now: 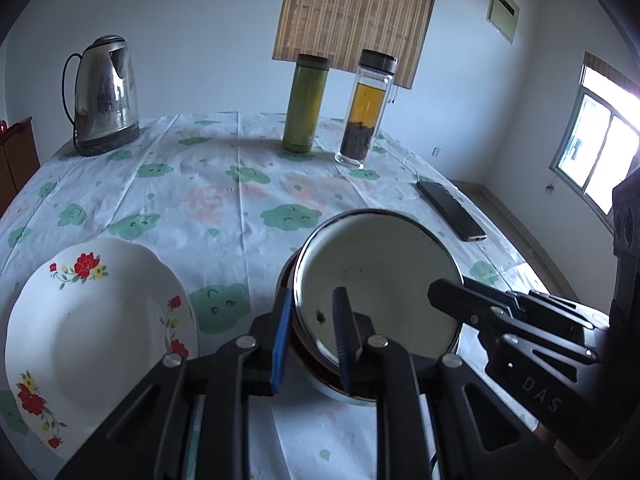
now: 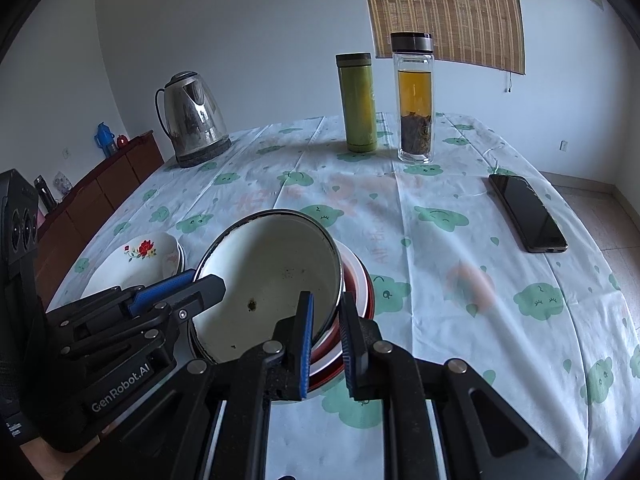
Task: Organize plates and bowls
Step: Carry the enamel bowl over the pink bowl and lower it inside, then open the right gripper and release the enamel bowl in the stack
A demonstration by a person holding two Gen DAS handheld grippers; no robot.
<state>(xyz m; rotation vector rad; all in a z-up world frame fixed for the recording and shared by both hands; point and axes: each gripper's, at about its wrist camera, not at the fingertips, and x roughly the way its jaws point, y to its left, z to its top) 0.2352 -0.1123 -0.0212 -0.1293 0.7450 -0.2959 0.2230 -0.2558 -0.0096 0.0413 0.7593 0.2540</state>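
A white-lined enamel bowl point(image 1: 380, 272) with a dark rim and red outside sits tilted on a stack of red and white bowls point(image 2: 358, 280). My left gripper point(image 1: 312, 320) is shut on its left rim, one blue pad inside and one outside. The right gripper point(image 2: 328, 328) is shut on the opposite rim of the same bowl point(image 2: 272, 264). Each gripper shows in the other's view: the right one point(image 1: 440, 296) and the left one point(image 2: 208, 284). A white plate with red flowers point(image 1: 100, 320) lies left of the bowls; in the right wrist view this plate point(image 2: 140, 256) appears to top a small stack.
On the cloud-patterned tablecloth point(image 1: 240, 184) stand a steel kettle point(image 1: 106, 96) at the far left, a green flask point(image 1: 304, 104) and a glass tea bottle point(image 1: 366, 108) at the back. A black phone point(image 2: 528, 212) lies right. A wooden cabinet point(image 2: 100, 200) stands beyond the table's left edge.
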